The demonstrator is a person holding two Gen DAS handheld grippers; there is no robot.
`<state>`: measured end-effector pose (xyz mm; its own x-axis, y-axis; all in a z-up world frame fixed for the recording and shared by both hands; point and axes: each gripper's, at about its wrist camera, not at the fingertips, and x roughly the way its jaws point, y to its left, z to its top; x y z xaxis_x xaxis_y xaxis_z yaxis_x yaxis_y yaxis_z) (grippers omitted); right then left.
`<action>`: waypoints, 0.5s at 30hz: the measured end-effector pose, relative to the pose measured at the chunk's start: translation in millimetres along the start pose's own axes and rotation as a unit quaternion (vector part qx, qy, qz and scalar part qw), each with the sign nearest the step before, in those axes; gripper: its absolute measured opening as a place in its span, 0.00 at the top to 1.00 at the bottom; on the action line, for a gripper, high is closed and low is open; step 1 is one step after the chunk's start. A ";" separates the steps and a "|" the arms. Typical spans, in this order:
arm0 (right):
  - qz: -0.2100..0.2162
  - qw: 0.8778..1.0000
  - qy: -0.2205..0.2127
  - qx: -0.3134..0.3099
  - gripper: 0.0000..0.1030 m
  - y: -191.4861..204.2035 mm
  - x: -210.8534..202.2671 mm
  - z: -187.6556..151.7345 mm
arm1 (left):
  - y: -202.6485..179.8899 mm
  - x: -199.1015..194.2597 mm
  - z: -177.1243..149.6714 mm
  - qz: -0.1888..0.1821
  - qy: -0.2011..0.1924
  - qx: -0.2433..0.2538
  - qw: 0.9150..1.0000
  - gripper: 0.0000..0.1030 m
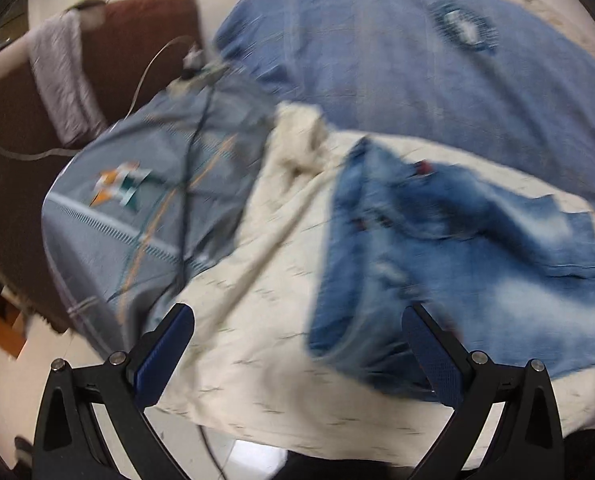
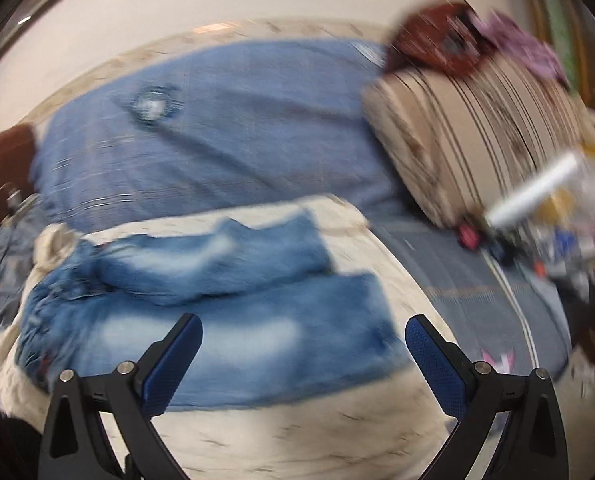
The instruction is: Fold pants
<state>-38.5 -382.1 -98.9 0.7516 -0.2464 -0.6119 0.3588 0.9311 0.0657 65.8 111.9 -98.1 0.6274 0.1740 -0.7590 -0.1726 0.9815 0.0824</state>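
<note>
**Q:** Layout, largest first?

**A:** Landmark is the cream sheet (image 2: 297, 432) spread over the bed. Beyond its far edge lies a blue blanket (image 2: 237, 128) with a round emblem; a grey patterned pillow (image 1: 145, 208) sits off the sheet's left side, and a striped cushion (image 2: 477, 128) off its far right corner. The pants (image 2: 217, 320), washed blue denim, lie on the sheet's middle, waistband toward the sheet's left end, hems toward its right. One leg lies flat on the near side; the other sits bunched and skewed on the far side.

**Q:** Tools?

**A:** My left gripper (image 1: 297, 356) is spread wide, holding nothing, above the sheet's near edge at the waistband end. My right gripper (image 2: 303, 356) is likewise spread and empty, hovering over the near leg. Both frames are motion-blurred.

**Q:** Step in hand, and how to do it well?

**A:** My judgement: reaching in for a first grasp, fold not started. I would pinch denim only, not the sheet beneath, take waistband with the left and hem with the right, and flatten the far leg before laying one leg over the other. Risk: the loose sheet lifting with the cloth.

**Q:** Any readable writing?

**A:** None. A small red tag near the waistband and the blanket's emblem are too blurred to read.
</note>
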 end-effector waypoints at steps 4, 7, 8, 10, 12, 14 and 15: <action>0.011 0.997 0.052 0.061 0.00 -43.6 28.0 -9.3 | 20.1 22.8 -9.4 0.006 0.030 -0.010 0.999 0.00; 0.027 0.993 0.070 0.096 0.00 -61.6 42.2 -14.2 | 22.5 38.2 -14.7 -0.013 0.055 -0.016 0.998 0.00; 0.033 0.991 0.076 0.105 0.00 -66.3 48.4 -15.8 | 20.8 42.3 -15.3 -0.021 0.062 -0.017 0.998 0.00; 0.036 0.989 0.084 0.114 0.00 -70.5 57.9 -17.9 | 15.5 50.1 -16.5 -0.042 0.070 -0.014 0.997 0.00; 0.045 0.988 0.093 0.116 0.00 -71.1 67.1 -19.3 | 7.8 56.4 -16.0 -0.062 0.075 -0.009 0.995 0.00; 0.046 0.987 0.100 0.118 0.00 -73.3 77.5 -22.8 | 1.3 62.9 -13.2 -0.081 0.073 -0.004 0.994 0.01; 0.045 0.987 0.102 0.120 0.01 -73.9 81.6 -24.1 | -1.9 66.5 -11.5 -0.087 0.072 -0.001 0.994 0.01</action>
<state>-17.0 -464.5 -172.7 0.6676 -0.0843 -0.7397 0.4352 0.8504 0.2958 99.2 120.7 -156.1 0.5333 -0.0116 -0.8458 -0.0725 0.9956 -0.0593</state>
